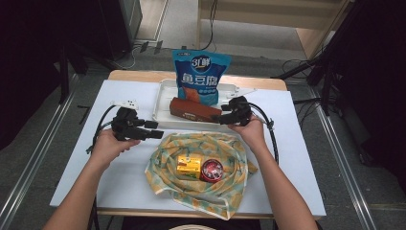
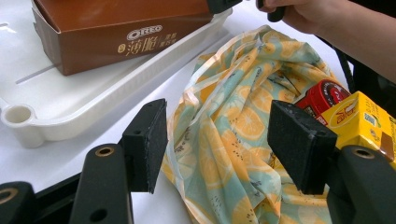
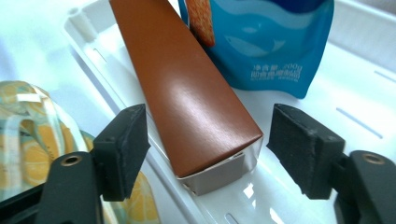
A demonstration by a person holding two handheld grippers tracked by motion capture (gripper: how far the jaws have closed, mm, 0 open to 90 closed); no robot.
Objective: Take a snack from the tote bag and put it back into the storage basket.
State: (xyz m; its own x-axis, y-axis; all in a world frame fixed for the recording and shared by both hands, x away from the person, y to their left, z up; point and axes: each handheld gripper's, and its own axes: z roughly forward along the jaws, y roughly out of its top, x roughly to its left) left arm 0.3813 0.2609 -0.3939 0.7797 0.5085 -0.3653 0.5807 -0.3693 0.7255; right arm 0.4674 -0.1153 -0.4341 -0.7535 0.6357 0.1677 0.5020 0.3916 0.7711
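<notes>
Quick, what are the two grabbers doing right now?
Left gripper: open, holding nothing, beside the patterned bag.
Right gripper: open, fingers either side of the brown box, not gripping.

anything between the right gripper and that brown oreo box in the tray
Nothing visible. The right gripper is open, its jaws on either side of the near end of the brown Oreo box in the white tray. The blue pouch stands behind the box, out of the way.

Black fingers (image 2: 147, 140) with foam pads, brass screws.
</notes>
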